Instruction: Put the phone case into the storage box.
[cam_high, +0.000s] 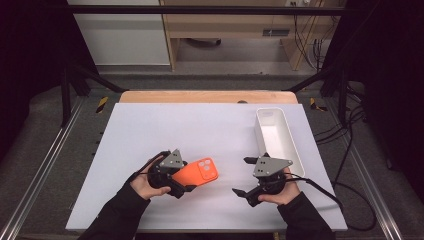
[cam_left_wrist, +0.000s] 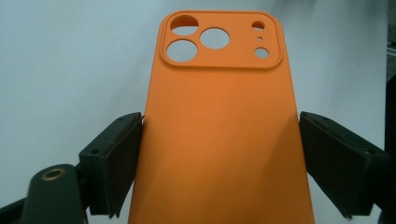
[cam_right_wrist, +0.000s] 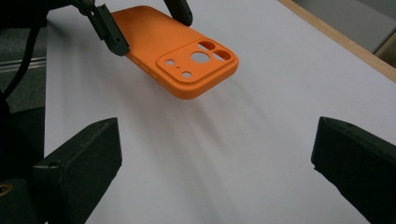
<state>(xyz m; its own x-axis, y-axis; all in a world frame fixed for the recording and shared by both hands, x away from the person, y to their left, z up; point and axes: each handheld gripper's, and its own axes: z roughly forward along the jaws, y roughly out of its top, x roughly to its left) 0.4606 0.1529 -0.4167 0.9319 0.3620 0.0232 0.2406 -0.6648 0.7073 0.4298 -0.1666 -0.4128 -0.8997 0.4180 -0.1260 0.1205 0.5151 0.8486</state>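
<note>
An orange phone case (cam_high: 197, 172) with round camera cut-outs hangs just above the white table top (cam_high: 200, 125), left of centre near the front. My left gripper (cam_high: 184, 176) is shut on it. In the left gripper view the two black pads (cam_left_wrist: 116, 158) press on the long sides of the case (cam_left_wrist: 219, 126), with its camera end pointing away. My right gripper (cam_high: 243, 176) is held to the right of the case, open, with bare table between its jaws. The right gripper view has the case (cam_right_wrist: 173, 46) ahead at upper left, held by the left gripper (cam_right_wrist: 144, 21).
A long white tray (cam_high: 260, 135) stands at the right of the table, just beyond the right hand. A wooden table edge (cam_high: 207, 96) runs along the far side. Black cables trail off the table's right side.
</note>
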